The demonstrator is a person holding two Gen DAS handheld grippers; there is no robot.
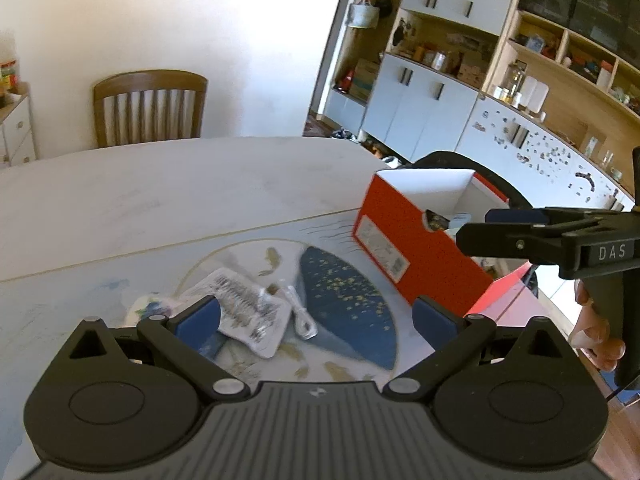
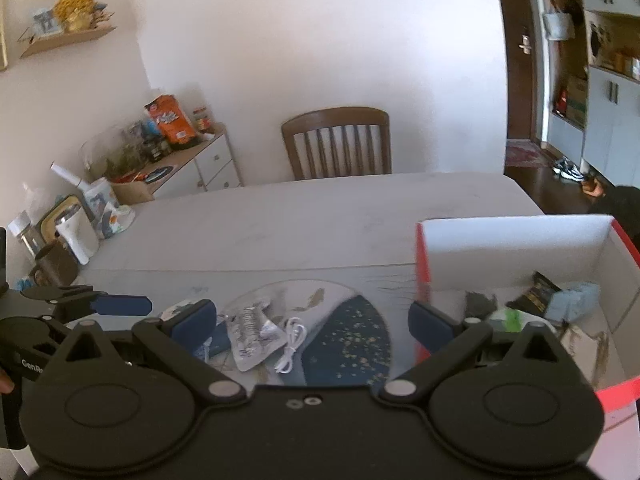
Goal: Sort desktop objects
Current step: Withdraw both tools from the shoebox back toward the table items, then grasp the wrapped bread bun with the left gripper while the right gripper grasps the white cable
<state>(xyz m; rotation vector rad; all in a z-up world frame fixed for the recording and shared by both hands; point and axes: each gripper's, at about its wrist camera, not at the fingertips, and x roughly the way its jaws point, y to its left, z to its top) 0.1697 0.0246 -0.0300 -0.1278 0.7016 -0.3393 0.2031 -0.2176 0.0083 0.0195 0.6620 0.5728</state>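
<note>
Both your left gripper and right gripper hang spread, empty. The foil packet overlaps the white cable. Grab carelessly and you may drag both toward the red box.

Left gripper: matte black linkage arms, silver pivot screws, blue finger pads. Right gripper built alike; "DAS" lettering seen on side, bare-skinned hand on grip.

Packet and coiled cable side by side on mat, cable to the right. Box right of both, holding several items, possibly wrappers. Chair behind table.
</note>
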